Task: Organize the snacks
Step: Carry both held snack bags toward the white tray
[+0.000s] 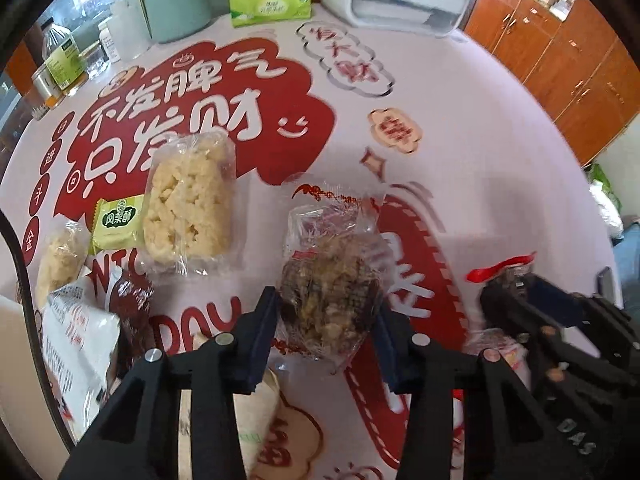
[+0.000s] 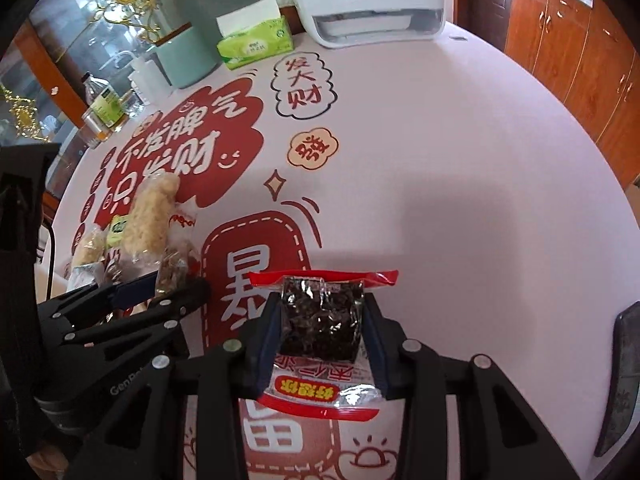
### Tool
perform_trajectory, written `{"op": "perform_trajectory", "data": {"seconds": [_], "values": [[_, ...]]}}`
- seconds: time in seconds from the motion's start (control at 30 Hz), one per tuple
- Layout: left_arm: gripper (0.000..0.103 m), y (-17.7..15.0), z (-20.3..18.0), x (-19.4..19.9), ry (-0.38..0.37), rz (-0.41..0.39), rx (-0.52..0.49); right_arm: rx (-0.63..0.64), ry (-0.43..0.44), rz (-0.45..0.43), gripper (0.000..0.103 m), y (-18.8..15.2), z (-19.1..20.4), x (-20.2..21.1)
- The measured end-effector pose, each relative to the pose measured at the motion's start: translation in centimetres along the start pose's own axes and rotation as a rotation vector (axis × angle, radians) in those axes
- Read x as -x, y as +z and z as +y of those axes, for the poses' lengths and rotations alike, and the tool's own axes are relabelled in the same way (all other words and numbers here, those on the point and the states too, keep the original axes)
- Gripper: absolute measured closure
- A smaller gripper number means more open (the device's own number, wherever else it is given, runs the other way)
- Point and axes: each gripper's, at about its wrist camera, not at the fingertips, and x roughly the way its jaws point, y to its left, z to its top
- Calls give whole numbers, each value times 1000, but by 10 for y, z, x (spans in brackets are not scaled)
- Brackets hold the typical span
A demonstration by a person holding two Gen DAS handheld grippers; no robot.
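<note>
Snacks are spread over the left part of a round table [image 1: 460,92] covered with a pale cloth printed in red characters. Two of them are held in the tongs.

A clear-wrapped brown cake [image 1: 330,296] is pinched between the blue pads of the left gripper [image 1: 326,320], its wrapper crumpled above and below the fingers; it appears to be lifted off the cloth. A red-edged packet [image 2: 322,320] with a dark, shiny window is clamped by the right gripper [image 2: 322,332], one pad pressed on each side, the red seal standing out past the fingertips and the yellow label lying toward the camera. No earlier picture is given, so only the grip itself can be told: both pairs of jaws are closed on their packets.

Beyond the left gripper, a pale rice cake [image 1: 190,200] in clear wrap lies on the cloth, with a small yellow-green pack [image 1: 118,222] touching its left side. Another pale cake [image 1: 60,256] lies at the left edge, and a white bag [image 1: 80,344] and a dark red pack [image 1: 134,304] lie near it, close to the left finger.

At the far side of the table stand a green tissue pack [image 1: 270,4], a teal container [image 1: 174,6], a white appliance [image 1: 408,0] and some bottles [image 1: 60,60]. Wooden cabinets [image 1: 560,64] are seen to the right.
</note>
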Motion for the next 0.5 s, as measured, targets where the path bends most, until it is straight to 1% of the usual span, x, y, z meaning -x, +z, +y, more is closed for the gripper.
{"op": "perform_trajectory", "data": {"seconds": [0.27,0.4,0.5], "values": [[60,-28,-2,73,-47,-71,-21,22,51,-21,64,-17,10,31],[60,-51,6,118,-66,-98,-60,48,76,-38,64,-27,23,52],[60,-69,19,151,-83,-104,-65,81,102,-53,64,-33,40,70]]}}
